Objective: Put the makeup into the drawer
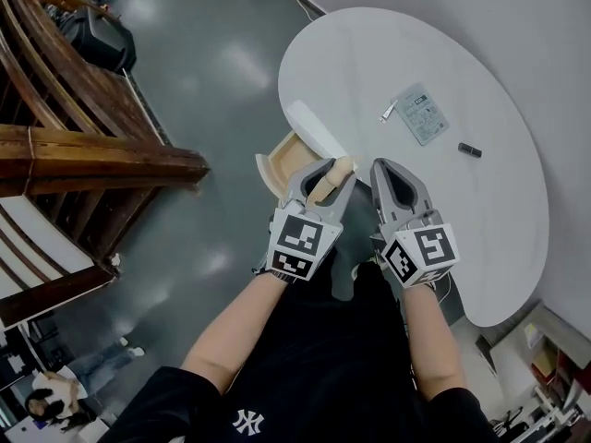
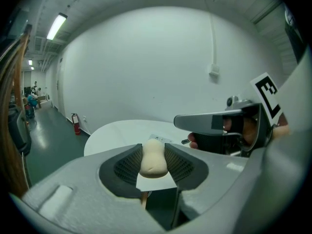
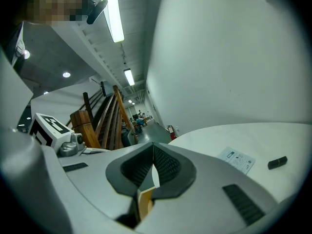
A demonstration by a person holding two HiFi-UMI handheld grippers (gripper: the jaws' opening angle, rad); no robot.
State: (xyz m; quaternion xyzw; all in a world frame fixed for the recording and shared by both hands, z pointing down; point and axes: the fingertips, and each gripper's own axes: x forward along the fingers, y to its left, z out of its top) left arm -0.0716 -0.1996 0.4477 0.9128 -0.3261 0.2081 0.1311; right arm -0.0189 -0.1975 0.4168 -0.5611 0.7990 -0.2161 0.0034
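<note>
Makeup sponge (image 1: pixel 323 190), beige and egg-shaped, sits pinched in the left gripper (image 1: pixel 331 171) as I look down from the head view; it hangs above the small wooden drawer (image 1: pixel 280 161), which stands pulled open at the near edge of the round white table (image 1: pixel 369 63); the right gripper (image 1: pixel 380 166) is just beside the left one, its jaws pressed together with nothing in them; farther out on the table lie a printed leaflet (image 1: pixel 420 112) and a small black object (image 1: pixel 470 149), near each other and well apart from the drawer; a wooden staircase (image 1: pixel 83 155) fills the left side above the grey floor (image 1: pixel 212 72).

From the left gripper view, the two ribbed pads (image 2: pixel 127 165) press on either side of the sponge, whose rounded end pokes up between them; the table's white top shows beyond, and the right gripper crosses the right of the picture.

From the right gripper view, the jaws meet at their tips, empty; a sliver of the drawer's wood shows below them; the leaflet and black object lie on the table to the right.
</note>
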